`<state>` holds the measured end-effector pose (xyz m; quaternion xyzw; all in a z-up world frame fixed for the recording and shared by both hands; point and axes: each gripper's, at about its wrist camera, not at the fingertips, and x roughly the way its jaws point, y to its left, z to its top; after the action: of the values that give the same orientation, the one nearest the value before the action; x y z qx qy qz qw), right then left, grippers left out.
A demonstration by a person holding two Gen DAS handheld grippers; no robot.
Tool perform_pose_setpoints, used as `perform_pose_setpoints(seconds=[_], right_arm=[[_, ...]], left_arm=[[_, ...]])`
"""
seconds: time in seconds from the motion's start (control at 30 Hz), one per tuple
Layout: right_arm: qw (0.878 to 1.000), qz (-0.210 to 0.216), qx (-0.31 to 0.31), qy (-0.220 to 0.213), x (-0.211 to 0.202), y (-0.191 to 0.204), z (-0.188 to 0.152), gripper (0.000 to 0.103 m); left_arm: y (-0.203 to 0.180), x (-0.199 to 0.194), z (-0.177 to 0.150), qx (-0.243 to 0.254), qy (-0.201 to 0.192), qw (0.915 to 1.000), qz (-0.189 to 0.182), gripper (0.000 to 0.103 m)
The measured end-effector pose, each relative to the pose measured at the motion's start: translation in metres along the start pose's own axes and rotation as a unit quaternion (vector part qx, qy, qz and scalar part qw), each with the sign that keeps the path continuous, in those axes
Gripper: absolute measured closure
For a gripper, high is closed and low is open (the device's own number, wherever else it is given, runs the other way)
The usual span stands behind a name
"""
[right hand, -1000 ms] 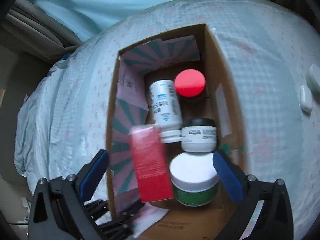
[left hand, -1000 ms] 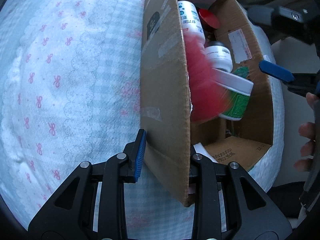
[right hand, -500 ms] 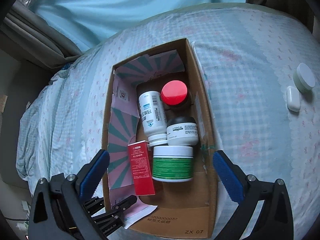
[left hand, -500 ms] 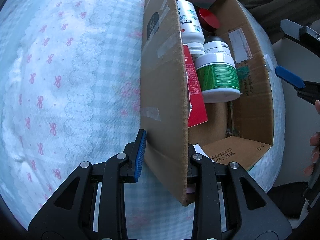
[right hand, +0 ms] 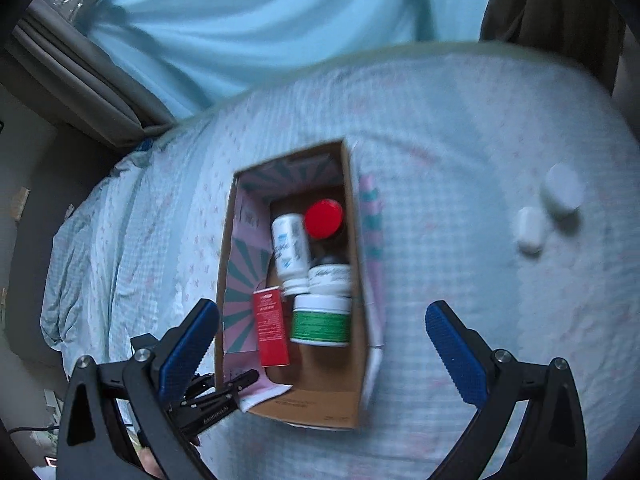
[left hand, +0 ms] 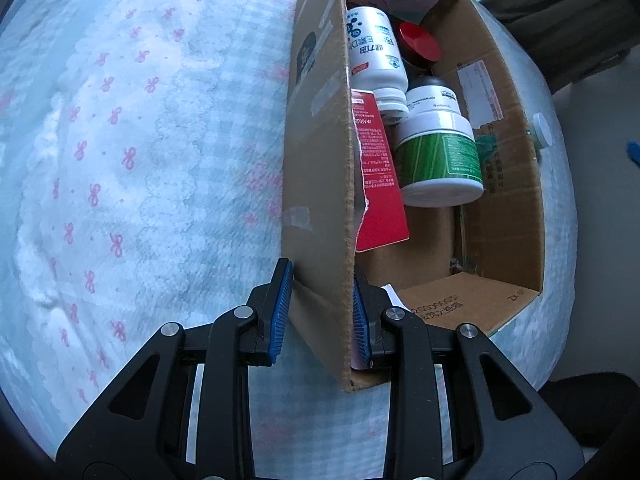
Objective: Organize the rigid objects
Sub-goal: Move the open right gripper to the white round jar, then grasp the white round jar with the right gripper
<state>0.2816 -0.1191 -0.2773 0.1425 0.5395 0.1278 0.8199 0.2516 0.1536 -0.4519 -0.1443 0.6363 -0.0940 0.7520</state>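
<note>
Cardboard box [left hand: 320, 184] is sitting on the bed [left hand: 132, 152], holding red carton [right hand: 271, 326] and jars; left gripper [left hand: 320, 312] is clamping its wall, right gripper [right hand: 322, 350] is hovering wide open.

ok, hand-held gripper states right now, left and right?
Left hand-held gripper: shut on the cardboard box side wall.
Right hand-held gripper: open, holding nothing.

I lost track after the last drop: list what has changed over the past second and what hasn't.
The red box, a blur in mid-fall a second ago, now lies at rest in the cardboard box beside the green-labelled jar. The right gripper, open and empty, has pulled up and away, so the box looks smaller. The left gripper stays clamped on the box wall; the bottles and jars inside have not shifted.
</note>
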Motion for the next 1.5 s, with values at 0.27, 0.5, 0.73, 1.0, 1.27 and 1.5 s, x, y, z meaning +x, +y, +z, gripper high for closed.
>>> perform_pose_setpoints(seconds=[0.27,0.5,0.73,1.0,1.27,1.5], right_arm=[[0.998,-0.053,0.004,-0.039,-0.066,-0.067,0.019,0.0],[0.994,-0.084,0.037,-0.053,-0.068,-0.148,0.028,0.0],[0.993,-0.082,0.075,-0.047,-0.036,-0.219,0.037,0.0],[0.991,-0.092,0.082,-0.047,0.024,-0.273,0.053,0.0],[0.989,-0.114,0.087,-0.029,0.096,-0.305,0.065,0.002],[0.987,-0.143,0.056,-0.041,0.116,-0.311,0.071,0.006]], left_arm=[[-0.003,-0.005,-0.009,-0.024,-0.016,0.9995,0.01,0.078],[-0.001,-0.01,-0.021,-0.055,-0.037,0.9977,0.013,0.078],[-0.002,-0.014,-0.032,-0.067,-0.051,0.9961,0.024,0.078],[-0.006,-0.017,-0.039,-0.075,-0.064,0.9946,0.032,0.078],[-0.008,-0.017,-0.038,-0.092,-0.069,0.9926,0.039,0.078],[-0.01,-0.016,-0.039,-0.099,-0.071,0.9915,0.045,0.078]])
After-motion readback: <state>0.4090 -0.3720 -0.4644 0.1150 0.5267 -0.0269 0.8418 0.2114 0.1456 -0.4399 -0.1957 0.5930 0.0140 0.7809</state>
